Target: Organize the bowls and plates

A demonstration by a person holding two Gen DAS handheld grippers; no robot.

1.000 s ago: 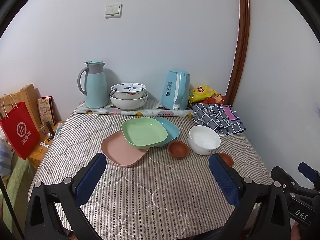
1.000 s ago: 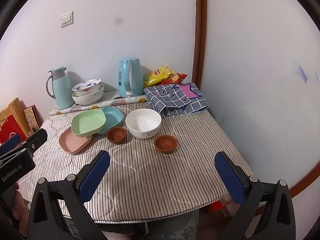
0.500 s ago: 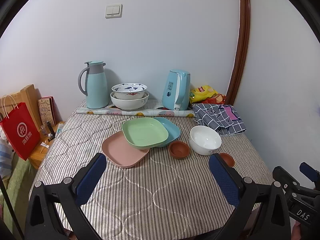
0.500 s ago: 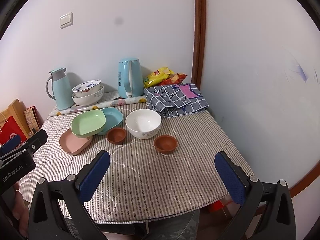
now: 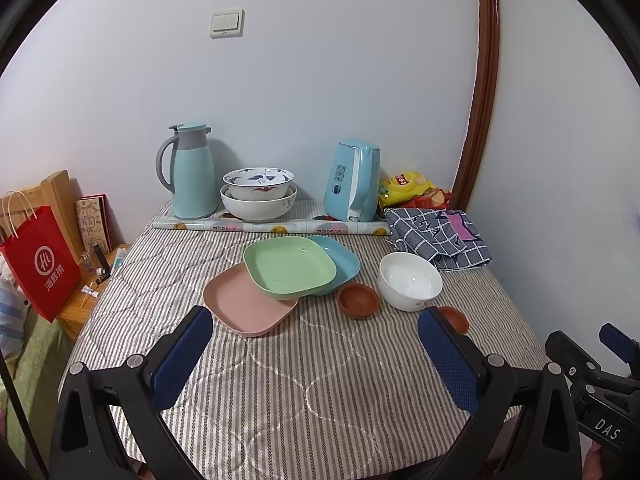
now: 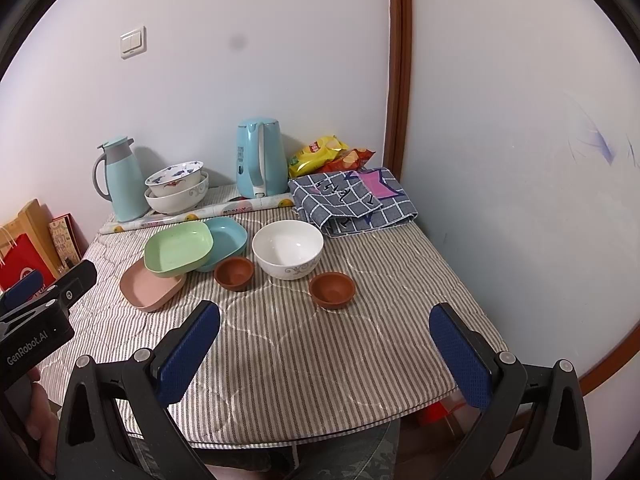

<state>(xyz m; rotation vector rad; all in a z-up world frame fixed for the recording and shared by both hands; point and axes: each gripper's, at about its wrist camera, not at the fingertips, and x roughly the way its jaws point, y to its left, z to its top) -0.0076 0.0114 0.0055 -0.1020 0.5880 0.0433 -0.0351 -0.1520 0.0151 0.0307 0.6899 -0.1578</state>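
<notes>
Tongs wide apart on both sides, nothing between them: the left tongs [image 5: 316, 354] hover over the near part of the desk [image 5: 320, 400], and the right tongs [image 6: 326, 354] hang over its near right edge, equally empty. Out on the striped cloth sits the crockery. A green plate [image 5: 289, 266] lies on top, overlapping a pink plate [image 5: 244, 307] toward the near left and a blue plate [image 5: 340, 260] toward the right. Just beside that pile, a small brown bowl [image 5: 358, 300] stands upright on the cloth, and next to it the white bowl [image 5: 410, 281], also upright and empty. A second brown bowl [image 6: 332, 289] sits nearer the front, a little apart from the white one; in the left wrist view the right pad of the left tongs half hides it. Along the back wall, a patterned bowl nested in a larger white one [image 5: 259, 196] stands between a pale blue thermos jug [image 5: 192, 172] and a blue electric kettle [image 5: 354, 180]. A rolled printed sheet [image 5: 272, 226] lies across the desk in front of them. At the back right corner, a folded checked cloth [image 6: 352, 202] lies with snack packets [image 6: 324, 154] behind it. Off the left edge, a red paper bag [image 5: 42, 264] stands by a low wooden stand.
</notes>
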